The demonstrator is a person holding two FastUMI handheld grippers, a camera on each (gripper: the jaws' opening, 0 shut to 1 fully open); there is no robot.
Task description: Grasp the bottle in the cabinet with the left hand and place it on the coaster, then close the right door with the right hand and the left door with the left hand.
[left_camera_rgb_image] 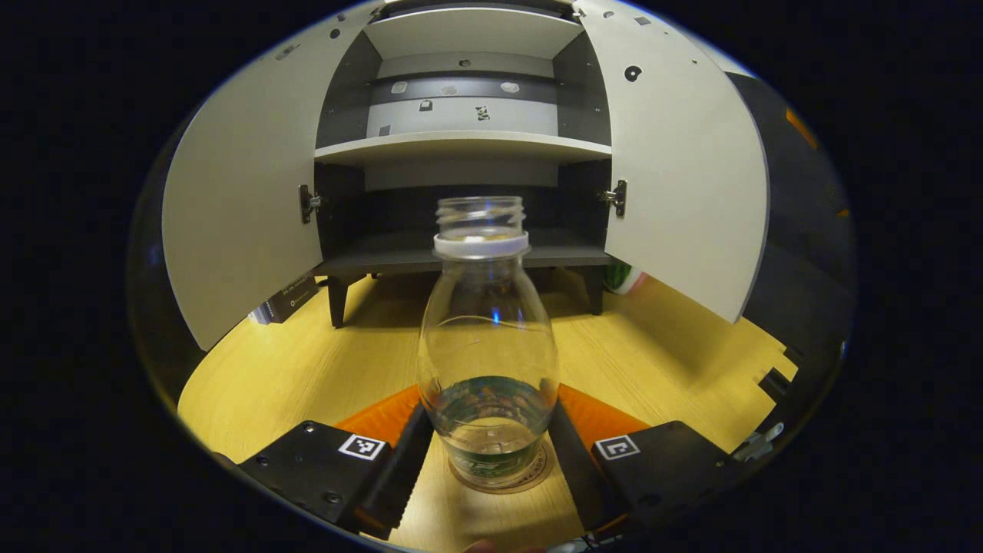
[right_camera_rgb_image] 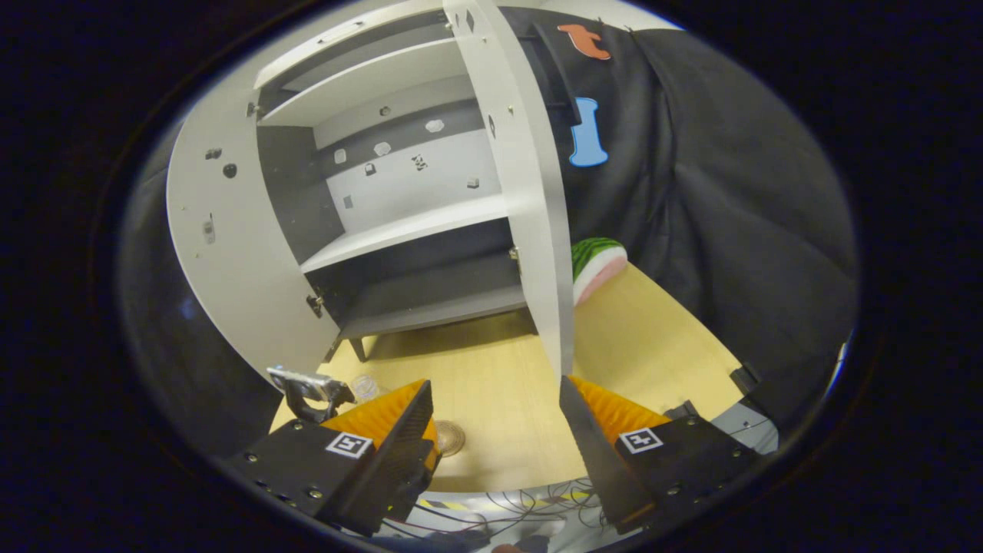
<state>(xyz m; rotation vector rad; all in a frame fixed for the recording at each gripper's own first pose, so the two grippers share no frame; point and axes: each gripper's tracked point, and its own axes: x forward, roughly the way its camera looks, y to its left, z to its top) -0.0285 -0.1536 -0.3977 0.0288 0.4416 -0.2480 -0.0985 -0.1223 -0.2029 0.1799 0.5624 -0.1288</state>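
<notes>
The cabinet (left_camera_rgb_image: 461, 146) stood on short dark legs on the wooden table (left_camera_rgb_image: 292, 369), and both doors were wide open. In the left gripper view the left door (left_camera_rgb_image: 238, 200) and the right door (left_camera_rgb_image: 683, 177) swung out to the sides, each held by a small metal hinge. Inside were pale shelves with dark walls, and the lower compartment was dark. In the right gripper view the right door (right_camera_rgb_image: 530, 207) was seen almost edge-on, and behind it a small watermelon-patterned object (right_camera_rgb_image: 597, 265) lay on the table near the black cloth wall.

The bottle (left_camera_rgb_image: 488, 346) stood upright on the table in front of the cabinet, outside it. It was of clear glass or plastic, round in the body, with a narrow threaded neck, a white ring below the thread and no cap. A little clear liquid was in the bottom, and a green label band showed low on it. Its base sat on the round brownish coaster (left_camera_rgb_image: 503, 472).

The left gripper (left_camera_rgb_image: 488, 453) had its fingers on both sides of the bottle's lower part, very close; I could not tell if they pressed on it. The right gripper (right_camera_rgb_image: 495, 430) was spread apart and held nothing, hovering over the table before the right door's edge.
</notes>
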